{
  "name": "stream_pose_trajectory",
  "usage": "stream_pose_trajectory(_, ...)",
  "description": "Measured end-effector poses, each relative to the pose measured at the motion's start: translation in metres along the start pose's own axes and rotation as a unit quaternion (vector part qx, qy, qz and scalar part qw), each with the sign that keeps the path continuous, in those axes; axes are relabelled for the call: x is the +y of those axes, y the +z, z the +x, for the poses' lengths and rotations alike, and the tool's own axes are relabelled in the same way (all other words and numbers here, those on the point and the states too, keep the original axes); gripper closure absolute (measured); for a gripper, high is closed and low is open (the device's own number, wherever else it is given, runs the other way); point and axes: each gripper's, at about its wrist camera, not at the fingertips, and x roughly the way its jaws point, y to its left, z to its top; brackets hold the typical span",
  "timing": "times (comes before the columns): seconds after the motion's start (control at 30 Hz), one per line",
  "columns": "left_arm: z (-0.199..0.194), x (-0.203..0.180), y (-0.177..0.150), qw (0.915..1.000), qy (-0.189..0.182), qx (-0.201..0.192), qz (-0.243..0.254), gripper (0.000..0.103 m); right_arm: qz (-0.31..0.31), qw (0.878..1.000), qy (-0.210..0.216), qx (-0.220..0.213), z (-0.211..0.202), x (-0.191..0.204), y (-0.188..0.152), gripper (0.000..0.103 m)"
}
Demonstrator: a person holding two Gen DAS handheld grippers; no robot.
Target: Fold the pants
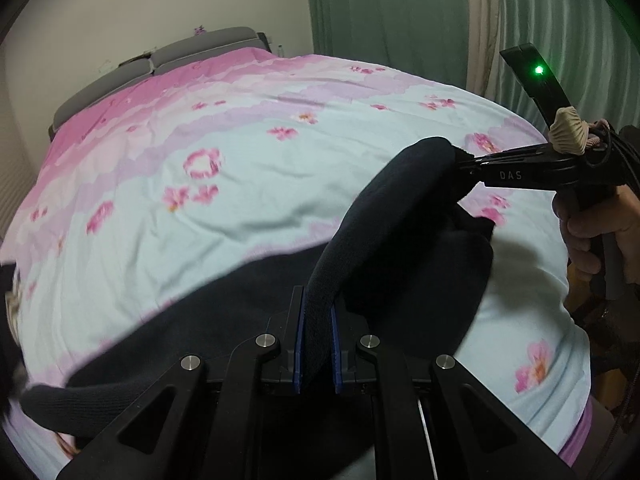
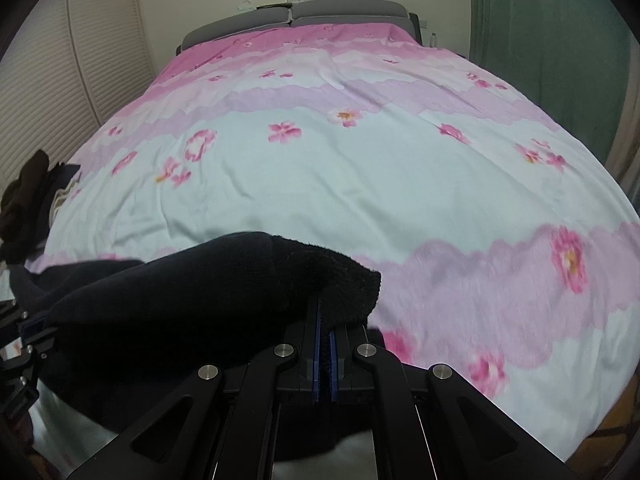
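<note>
there, floral bedspread (image 2: 360, 184), green curtains (image 1: 384, 8)

dark fleecy pants (image 1: 400, 240), lifted off bed

Pants (image 1: 240, 312) on bed (image 1: 280, 184), between both claws.

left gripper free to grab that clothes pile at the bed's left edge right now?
Probably not. The left gripper is shut on the dark pants, as is the right gripper. The clothes pile sits well off to the side; it would have to let go first.
</note>
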Motion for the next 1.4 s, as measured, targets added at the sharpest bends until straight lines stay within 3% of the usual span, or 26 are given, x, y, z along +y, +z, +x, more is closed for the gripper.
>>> stream_pose_trajectory(0.1, 0.004, -0.008, -0.019, 0.9998, 0.000, 0.006, -0.020, 0.091, 0.001, 1.000, 0.001, -0.008, -0.002, -0.003, -0.017, 0.100)
stream_pose_trajectory(0.23, 0.014, -0.013, -0.041, 0.9990, -0.002, 0.022, -0.038, 0.091, 0.010, 1.000, -0.007, -0.005, -0.005, -0.008, -0.040, 0.086)
stream_pose_trajectory(0.4, 0.019, -0.021, -0.061, 0.9992, 0.008, 0.014, -0.037, 0.091, 0.015, 0.999, -0.021, 0.019, -0.001, -0.013, -0.066, 0.085)
stream_pose_trajectory(0.6, 0.017, -0.023, -0.069, 0.9986, 0.025, -0.008, -0.046, 0.090, 0.034, 0.999, -0.028, 0.030, -0.008, -0.018, -0.070, 0.085)
stream_pose_trajectory(0.67, 0.007, -0.022, -0.065, 0.9974, 0.036, -0.018, -0.060, 0.084, 0.063, 0.997, -0.024, 0.036, -0.016, -0.020, -0.074, 0.075)
stream_pose_trajectory(0.73, -0.005, -0.022, -0.064, 0.9965, 0.045, -0.031, -0.064, 0.072, 0.101, 0.994, -0.018, 0.029, -0.029, -0.024, -0.079, 0.045)
stream_pose_trajectory(0.8, -0.015, -0.022, -0.063, 0.9956, 0.050, -0.047, -0.063, 0.059, 0.137, 0.991, -0.007, 0.001, -0.045, -0.024, -0.084, 0.038)
stream_pose_trajectory(0.97, -0.018, -0.016, -0.055, 0.9944, 0.064, -0.060, -0.058, 0.057, 0.207, 0.977, 0.039, -0.030, -0.057, -0.017, -0.074, 0.026)
stream_pose_trajectory(1.07, -0.016, -0.007, -0.053, 0.9935, 0.063, -0.059, -0.074, 0.057, 0.236, 0.970, 0.060, -0.019, -0.041, -0.008, -0.064, 0.026)
stream_pose_trajectory(1.2, -0.016, 0.002, -0.055, 0.9922, 0.067, -0.060, -0.087, 0.057, 0.277, 0.960, 0.046, -0.006, -0.009, -0.004, -0.059, 0.028)
stream_pose_trajectory(1.27, -0.017, 0.004, -0.056, 0.9917, 0.067, -0.059, -0.093, 0.057, 0.303, 0.951, 0.069, -0.009, 0.000, -0.006, -0.062, 0.051)
stream_pose_trajectory(1.3, -0.017, 0.006, -0.057, 0.9916, 0.065, -0.059, -0.095, 0.057, 0.307, 0.948, 0.080, -0.012, 0.002, -0.007, -0.063, 0.079)
stream_pose_trajectory(1.4, -0.019, 0.009, -0.057, 0.9912, 0.062, -0.062, -0.099, 0.057, 0.288, 0.954, 0.063, -0.050, -0.014, -0.002, -0.062, 0.088)
